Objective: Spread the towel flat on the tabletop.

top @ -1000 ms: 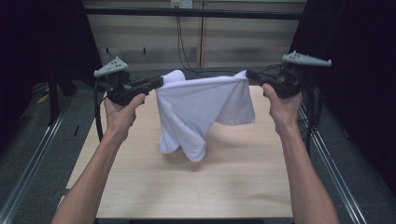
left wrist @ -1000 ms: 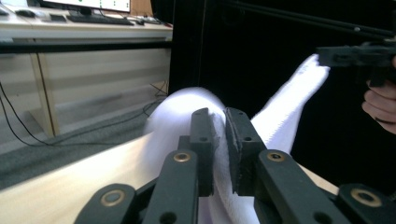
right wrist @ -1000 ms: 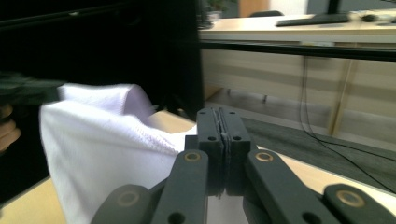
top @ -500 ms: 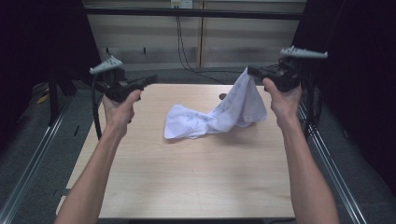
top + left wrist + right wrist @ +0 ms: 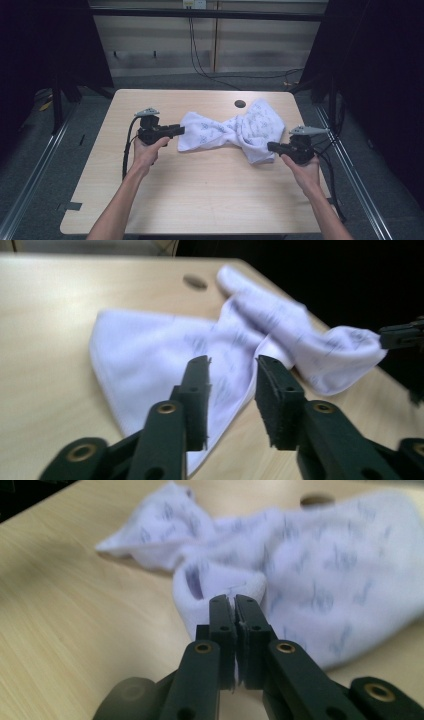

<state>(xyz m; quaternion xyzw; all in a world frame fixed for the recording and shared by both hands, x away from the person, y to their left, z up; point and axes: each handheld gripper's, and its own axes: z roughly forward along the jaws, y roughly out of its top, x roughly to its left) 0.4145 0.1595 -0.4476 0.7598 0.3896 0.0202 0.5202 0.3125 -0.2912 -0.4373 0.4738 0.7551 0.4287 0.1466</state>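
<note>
Right gripper [image 5: 235, 600] pinches towel [image 5: 225, 131] corner; table edge [image 5: 320, 150] near

You are working at a pale wooden table [image 5: 200, 195] with a round hole [image 5: 240, 104]; grey floor [image 5: 30, 165] surrounds it, cables [image 5: 200, 55] hang against the back wall [image 5: 150, 35].

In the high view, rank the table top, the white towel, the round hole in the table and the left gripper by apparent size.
1. Table top, by far the largest.
2. White towel, spread across its middle.
3. Left gripper, clearly smaller than the towel.
4. Round hole, the smallest.
</note>
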